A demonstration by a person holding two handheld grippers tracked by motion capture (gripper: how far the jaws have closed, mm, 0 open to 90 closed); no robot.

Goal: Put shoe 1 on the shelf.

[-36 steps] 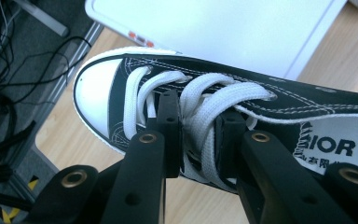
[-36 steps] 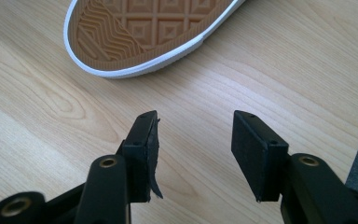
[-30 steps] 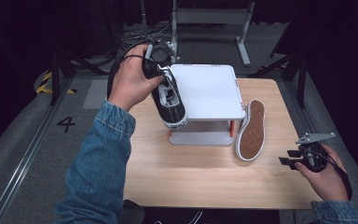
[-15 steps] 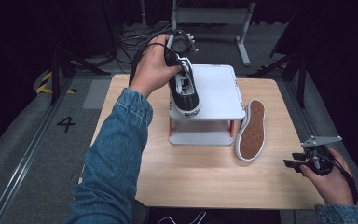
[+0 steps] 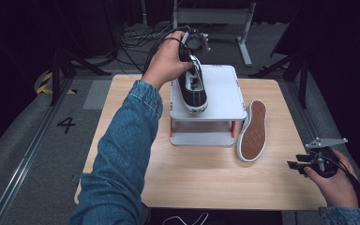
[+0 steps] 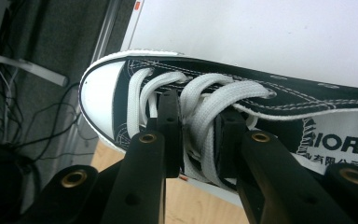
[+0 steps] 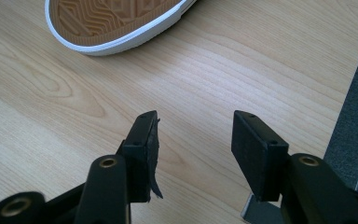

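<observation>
A black canvas sneaker point(image 5: 193, 90) with white laces and toe cap rests on top of the white two-level stand point(image 5: 225, 93), toe toward the near edge. My left gripper point(image 6: 198, 135) is shut on the sneaker's laces point(image 6: 205, 105), and the left hand covers it in the high view. A second sneaker point(image 5: 253, 130) lies on its side on the wooden table point(image 5: 206, 178), brown sole point(image 7: 116, 18) facing right, leaning by the stand. My right gripper point(image 5: 297, 165) hovers open over the table's near right corner, nothing between its jaws.
The stand's lower shelf point(image 5: 200, 138) faces the person. Dark floor, cables and metal frame legs point(image 5: 243, 42) surround the table. The table's right edge point(image 7: 345, 116) lies close to the right gripper.
The left hand has carried the black sneaker further right and down onto the stand's top. The right gripper has drifted slightly toward the near edge.
</observation>
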